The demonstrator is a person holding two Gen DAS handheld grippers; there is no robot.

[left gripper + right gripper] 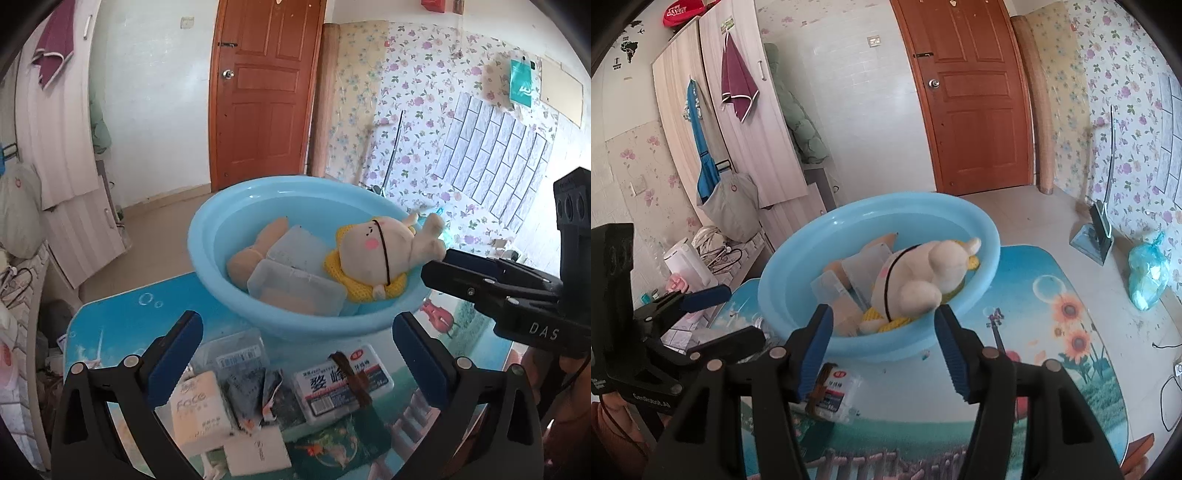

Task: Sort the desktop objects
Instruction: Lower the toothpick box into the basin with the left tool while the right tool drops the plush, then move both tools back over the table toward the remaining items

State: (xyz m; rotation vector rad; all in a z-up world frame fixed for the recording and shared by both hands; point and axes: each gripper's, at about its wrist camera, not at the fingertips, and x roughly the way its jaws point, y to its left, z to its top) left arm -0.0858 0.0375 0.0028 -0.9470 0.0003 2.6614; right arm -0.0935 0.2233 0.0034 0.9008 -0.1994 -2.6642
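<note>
The blue basin (pixel 207 236) stands on the picture-printed table (pixel 122 314) and already holds the plush doll (pixel 373 254), two clear plastic boxes (pixel 295 291) and a tan object under them that I cannot identify well. On the table in front of the basin there remain a toothpick box with a rubber band (pixel 343 384), a "Face" tissue pack (pixel 199 410), a crumpled dark wrapper (pixel 258 391) and a white card (pixel 258 452).

The left gripper (pixel 297 354) hovers above these small items with its jaws wide apart and holding nothing. The right gripper (pixel 882 347) is also open and empty, close to the near rim of the basin, just in front of the doll.

The risk I see: the remaining items lie touching each other, so closing on one may drag or flip its neighbour. The white card is flat and may slip from the pads. The two grippers are also near each other, so they could collide over the basin.

The left edge of the table is near the tissue pack, so a push there could send it to the floor. The right side of the table is free for moving.
</note>
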